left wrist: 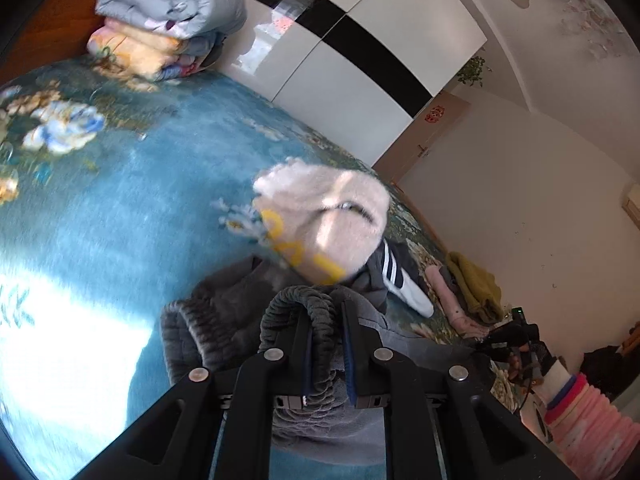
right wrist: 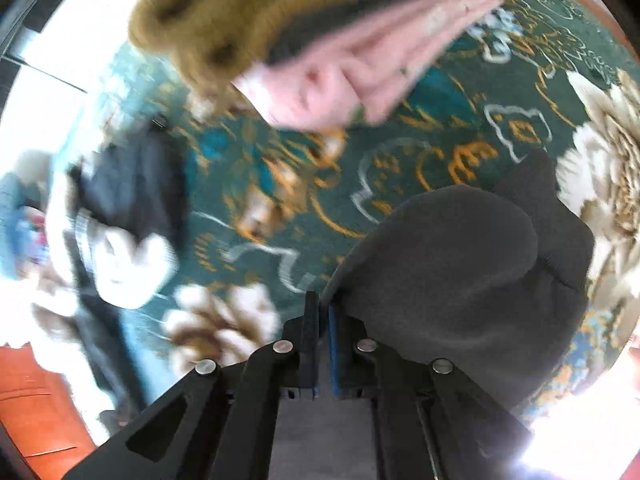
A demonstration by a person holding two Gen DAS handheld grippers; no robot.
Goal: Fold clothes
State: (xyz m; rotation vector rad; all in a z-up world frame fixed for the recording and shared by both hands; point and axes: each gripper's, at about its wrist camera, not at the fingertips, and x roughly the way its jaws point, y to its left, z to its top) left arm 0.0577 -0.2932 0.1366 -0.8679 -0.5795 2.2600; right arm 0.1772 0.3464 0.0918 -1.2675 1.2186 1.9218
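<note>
My left gripper [left wrist: 325, 312] is shut on the ribbed elastic waistband of a dark grey garment [left wrist: 224, 320], which bunches on the blue floral bedspread [left wrist: 120, 200] to the left of the fingers. My right gripper [right wrist: 323, 312] is shut on a thin edge of the same dark grey garment [right wrist: 460, 272], which hangs in a rounded fold to the right of the fingers. A fluffy cream garment with yellow print [left wrist: 324, 220] lies just beyond the left gripper. The right wrist view is blurred.
Folded quilts [left wrist: 168, 12] are stacked at the bed's far corner by a white wardrobe [left wrist: 360, 60]. A black garment with white stripes [left wrist: 396, 276], a pink one [left wrist: 448, 296] and an olive one [left wrist: 476, 280] lie on the bed; pink [right wrist: 360, 72] and olive [right wrist: 224, 12] also show in the right wrist view.
</note>
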